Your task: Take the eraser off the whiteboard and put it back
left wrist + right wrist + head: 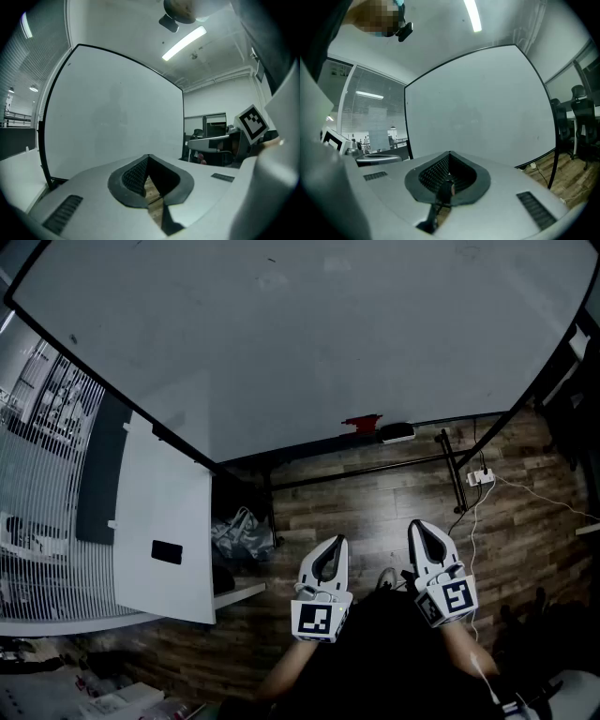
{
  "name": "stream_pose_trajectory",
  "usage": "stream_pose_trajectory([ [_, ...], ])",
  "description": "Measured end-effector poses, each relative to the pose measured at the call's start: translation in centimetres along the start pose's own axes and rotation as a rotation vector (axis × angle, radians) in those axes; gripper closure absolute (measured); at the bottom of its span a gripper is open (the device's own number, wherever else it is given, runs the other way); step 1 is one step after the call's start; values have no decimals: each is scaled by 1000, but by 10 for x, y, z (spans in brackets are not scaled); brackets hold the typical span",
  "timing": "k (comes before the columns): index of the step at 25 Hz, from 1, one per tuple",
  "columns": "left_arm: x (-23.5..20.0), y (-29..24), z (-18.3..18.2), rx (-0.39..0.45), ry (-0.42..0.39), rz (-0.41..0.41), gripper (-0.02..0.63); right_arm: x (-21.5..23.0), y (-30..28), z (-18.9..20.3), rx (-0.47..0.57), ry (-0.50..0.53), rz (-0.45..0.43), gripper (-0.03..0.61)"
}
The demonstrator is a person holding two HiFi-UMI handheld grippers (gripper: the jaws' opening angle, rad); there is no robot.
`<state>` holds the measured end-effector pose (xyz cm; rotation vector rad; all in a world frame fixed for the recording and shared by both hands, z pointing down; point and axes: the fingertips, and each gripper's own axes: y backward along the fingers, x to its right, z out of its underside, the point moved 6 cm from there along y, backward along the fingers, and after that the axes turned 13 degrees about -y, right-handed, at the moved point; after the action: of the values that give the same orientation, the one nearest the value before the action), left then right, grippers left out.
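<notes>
Plainly the reach has not begun; the left gripper (332, 547) and the right gripper (420, 531) hang low by the person's body, well apart from the large white whiteboard (309, 334) in its thin black frame. Each gripper's own view shows its ribbed black pads brought together at the tips with nothing between them, the left gripper (149, 161) leaving only a sliver of brown plank floor (375, 507) visible below the meeting point, the right gripper (449, 160) fully closed.

What I take to be the eraser (397, 434), a small oblong block, pale on top over a dark body, sits at the board's lower edge, apparently on its ledge; it is too small to make out more. A small red piece (362, 421) lies just beside it on the left.

To do this step well, I judge the right gripper the better choice, since the block lies on its side; the jaws should part before the approach, not at the ledge. Bring the gripper in level and square to the board, pads spanning the block's narrow width; keep to the block's right half so the red piece is not nudged; close firmly only once both pads flank it, then draw it straight away from the board's face rather than dragging it along the ledge.
</notes>
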<state>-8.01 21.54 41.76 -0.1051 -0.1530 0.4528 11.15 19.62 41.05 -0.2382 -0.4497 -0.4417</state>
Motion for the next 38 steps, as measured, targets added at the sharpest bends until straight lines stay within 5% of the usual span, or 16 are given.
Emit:
stream_pose_trajectory([
  [19, 14, -2, 2, -25, -49, 5, 612, 10, 8, 0, 24, -42, -78, 566],
  [38, 67, -33, -13, -46, -49, -144, 612, 72, 13, -24, -23, -60, -180, 565],
])
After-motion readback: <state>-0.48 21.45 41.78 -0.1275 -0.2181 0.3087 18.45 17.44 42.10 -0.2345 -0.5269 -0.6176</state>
